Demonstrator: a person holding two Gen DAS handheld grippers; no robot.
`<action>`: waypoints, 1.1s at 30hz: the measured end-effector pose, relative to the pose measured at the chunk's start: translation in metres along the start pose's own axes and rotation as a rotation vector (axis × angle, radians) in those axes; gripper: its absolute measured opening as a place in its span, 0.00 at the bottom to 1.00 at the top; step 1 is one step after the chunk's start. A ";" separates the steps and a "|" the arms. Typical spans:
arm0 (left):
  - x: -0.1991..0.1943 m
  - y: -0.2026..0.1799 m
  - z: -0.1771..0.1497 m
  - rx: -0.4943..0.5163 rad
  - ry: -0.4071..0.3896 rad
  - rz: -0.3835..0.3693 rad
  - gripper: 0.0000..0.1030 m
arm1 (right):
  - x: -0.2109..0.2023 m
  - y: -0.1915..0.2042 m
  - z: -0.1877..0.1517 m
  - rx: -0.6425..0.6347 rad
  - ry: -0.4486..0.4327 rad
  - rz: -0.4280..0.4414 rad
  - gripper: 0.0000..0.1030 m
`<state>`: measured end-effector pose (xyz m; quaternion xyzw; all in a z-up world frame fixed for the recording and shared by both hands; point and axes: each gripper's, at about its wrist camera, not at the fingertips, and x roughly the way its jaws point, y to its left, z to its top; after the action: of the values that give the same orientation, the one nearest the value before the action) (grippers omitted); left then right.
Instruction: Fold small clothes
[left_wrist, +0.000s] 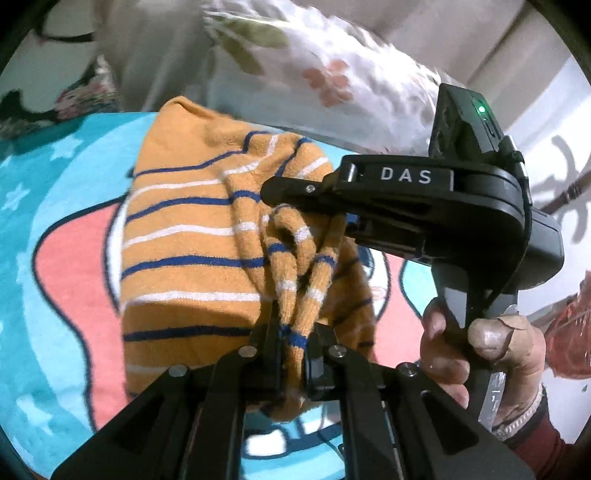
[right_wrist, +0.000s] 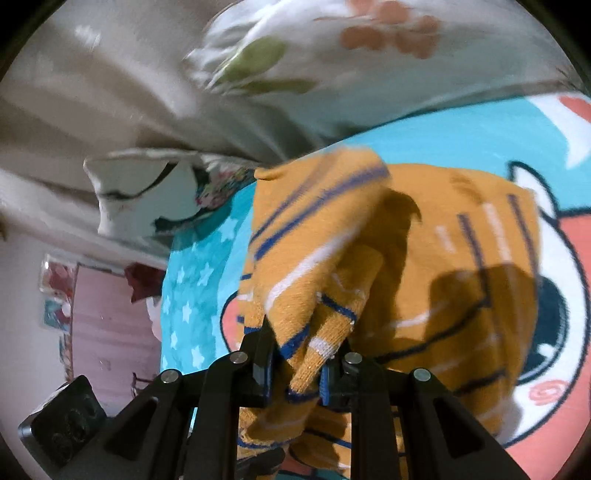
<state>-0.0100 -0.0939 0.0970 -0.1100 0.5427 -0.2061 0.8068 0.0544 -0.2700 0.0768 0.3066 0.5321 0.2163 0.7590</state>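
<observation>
- Left gripper clamped on a bunched edge of the orange striped garment; right gripper pinching another fold, lifted above the turquoise cartoon blanket.
- Floral pillow at the far edge, blurred.
- Bare hand on the right gripper's handle.
- Pink curtain far left.

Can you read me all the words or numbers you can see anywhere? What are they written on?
"DAS": white letters on the side of the black right gripper, seen from the left wrist camera.
Small markings on the grey handle in the person's hand: too small to read.
Nothing readable on the striped orange garment or the cartoon blanket.
</observation>
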 end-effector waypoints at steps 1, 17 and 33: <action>0.004 -0.008 -0.002 0.011 0.009 -0.001 0.08 | -0.002 -0.006 -0.001 0.008 -0.006 0.001 0.19; 0.066 -0.052 -0.001 0.079 0.115 0.000 0.08 | -0.024 -0.074 -0.007 0.106 -0.014 -0.013 0.19; 0.066 -0.054 0.006 0.083 0.105 0.019 0.08 | 0.001 -0.077 0.031 0.119 -0.079 0.012 0.24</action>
<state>0.0049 -0.1723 0.0665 -0.0604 0.5763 -0.2260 0.7831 0.0842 -0.3322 0.0303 0.3625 0.5119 0.1766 0.7586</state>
